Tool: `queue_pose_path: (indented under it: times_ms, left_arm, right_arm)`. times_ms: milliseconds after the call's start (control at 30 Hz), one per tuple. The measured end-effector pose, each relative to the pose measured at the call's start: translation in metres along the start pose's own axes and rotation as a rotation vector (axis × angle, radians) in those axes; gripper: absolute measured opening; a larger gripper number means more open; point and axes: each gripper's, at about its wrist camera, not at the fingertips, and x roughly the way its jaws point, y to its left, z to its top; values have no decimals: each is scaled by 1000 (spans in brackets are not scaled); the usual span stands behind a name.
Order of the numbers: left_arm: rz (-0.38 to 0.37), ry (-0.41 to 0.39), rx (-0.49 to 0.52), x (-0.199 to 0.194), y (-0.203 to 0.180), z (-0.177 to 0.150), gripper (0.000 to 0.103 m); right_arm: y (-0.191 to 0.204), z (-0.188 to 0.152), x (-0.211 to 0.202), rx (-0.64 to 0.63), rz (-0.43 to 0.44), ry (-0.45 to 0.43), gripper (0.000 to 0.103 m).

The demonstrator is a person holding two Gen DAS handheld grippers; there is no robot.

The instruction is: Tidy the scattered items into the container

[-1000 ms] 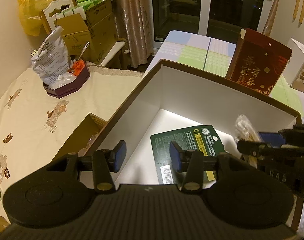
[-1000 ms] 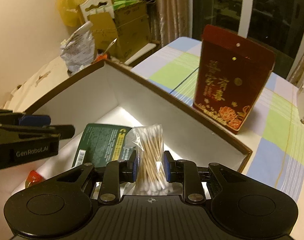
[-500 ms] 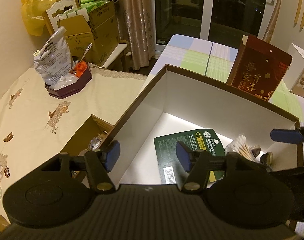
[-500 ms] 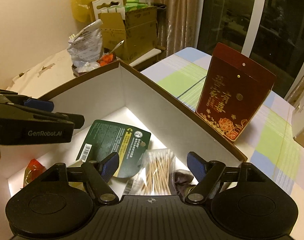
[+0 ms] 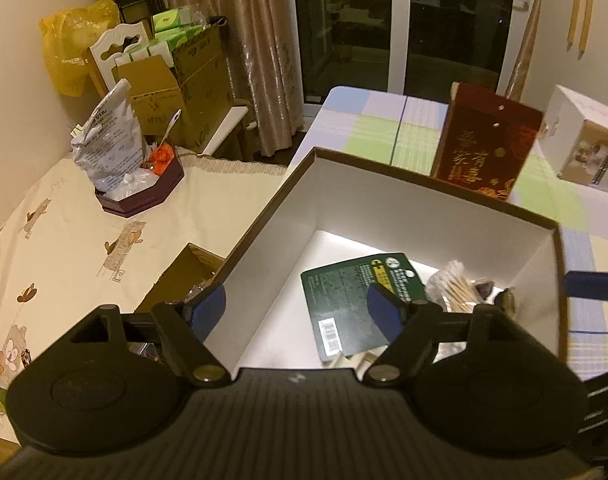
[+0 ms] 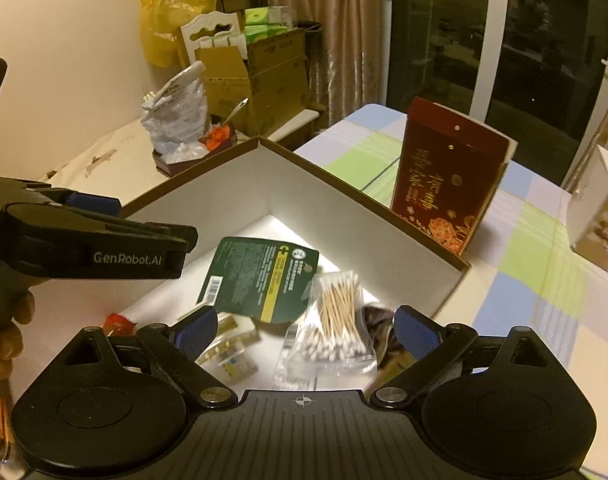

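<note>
Cotton swabs [image 6: 336, 320] lengthwise, tips toward camera

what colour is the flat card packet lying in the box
Dark green with a yellow stripe and a white barcode, clearest in the right wrist view: card packet inside the box.

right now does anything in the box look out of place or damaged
Nothing stands out. The cotton swab bag lies inside the white box beside the green card, with small packets around it, jumbled but not spilled. Both grippers, left and right, are open and hold nothing.
</note>
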Motion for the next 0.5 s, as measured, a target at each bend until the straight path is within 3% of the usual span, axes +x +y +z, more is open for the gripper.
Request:
queue_pose_path:
  times_ms: [500]
  left_arm:
    - [-24, -28, -3, -79, -7, -36, 88]
  right_arm:
    - [26, -48, -71, 30, -66, 11, 100]
